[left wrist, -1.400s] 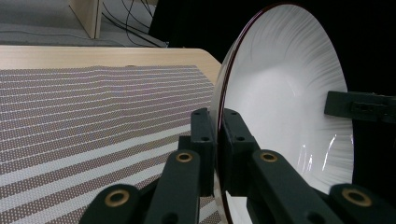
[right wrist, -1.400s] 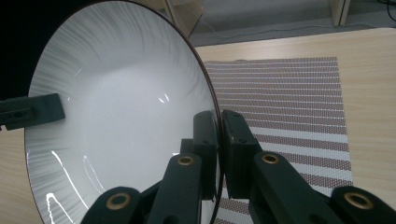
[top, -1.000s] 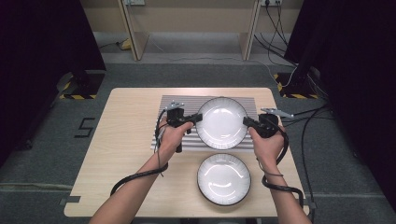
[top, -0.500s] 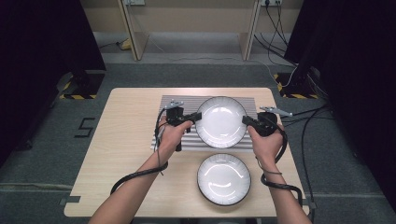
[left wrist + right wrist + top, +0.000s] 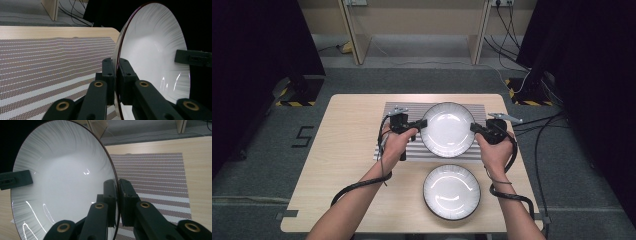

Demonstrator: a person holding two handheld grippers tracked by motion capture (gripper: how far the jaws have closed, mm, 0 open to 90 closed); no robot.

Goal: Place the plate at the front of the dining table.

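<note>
A white ribbed plate with a dark rim (image 5: 447, 129) is held between both grippers over the striped placemat (image 5: 407, 111). My left gripper (image 5: 423, 123) is shut on its left rim, and my right gripper (image 5: 474, 127) is shut on its right rim. In the left gripper view the jaws pinch the plate's edge (image 5: 116, 75), with the plate (image 5: 155, 55) rising to the right. The right gripper view has the jaws clamped on the rim (image 5: 117, 195), the plate (image 5: 65, 180) spreading to the left. A second white plate (image 5: 451, 191) lies flat on the table nearer the person.
The wooden table (image 5: 347, 150) has bare room left of the placemat. Cables trail from both grippers along the forearms. Desk legs and floor cables (image 5: 512, 30) lie beyond the table's far edge; dark curtains stand on both sides.
The plate and both grippers have shifted slightly away from the person, over the placemat. Both grips hold as before.
</note>
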